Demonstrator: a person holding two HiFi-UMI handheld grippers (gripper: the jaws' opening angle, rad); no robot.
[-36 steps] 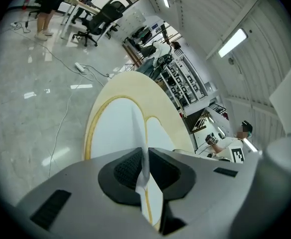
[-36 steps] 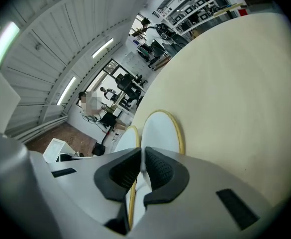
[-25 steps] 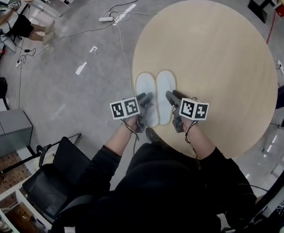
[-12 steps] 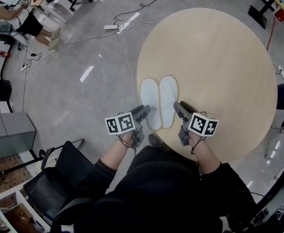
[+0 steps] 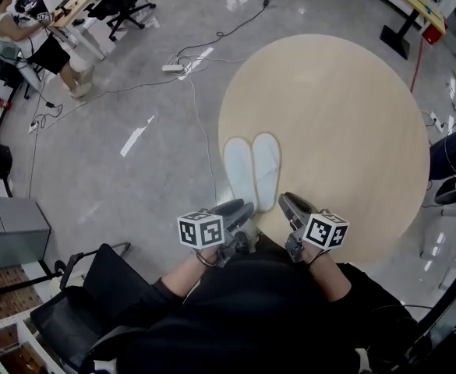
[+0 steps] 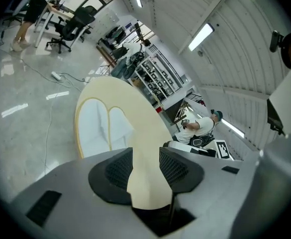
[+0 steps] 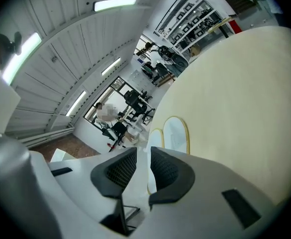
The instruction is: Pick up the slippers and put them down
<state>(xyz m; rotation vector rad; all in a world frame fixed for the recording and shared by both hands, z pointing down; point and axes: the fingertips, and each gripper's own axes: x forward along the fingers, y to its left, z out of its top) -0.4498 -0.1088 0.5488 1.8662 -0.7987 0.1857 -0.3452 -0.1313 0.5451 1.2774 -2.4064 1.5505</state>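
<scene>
A: From overhead, a person (image 5: 259,310) in black at a round wooden table (image 5: 352,107), a gripper in each hand. What lies on it?
B: A pair of pale slippers (image 5: 242,174), side by side and touching, near the table edge closest to the person.
A: And the grippers?
B: The left gripper (image 5: 245,207) and right gripper (image 5: 286,202) hover just short of the slippers, apart from them. The right's jaws have just been closing, empty.
A: Around them?
B: A grey floor (image 5: 134,178), a power strip (image 5: 171,68), and a black chair (image 5: 87,302) at lower left.
</scene>
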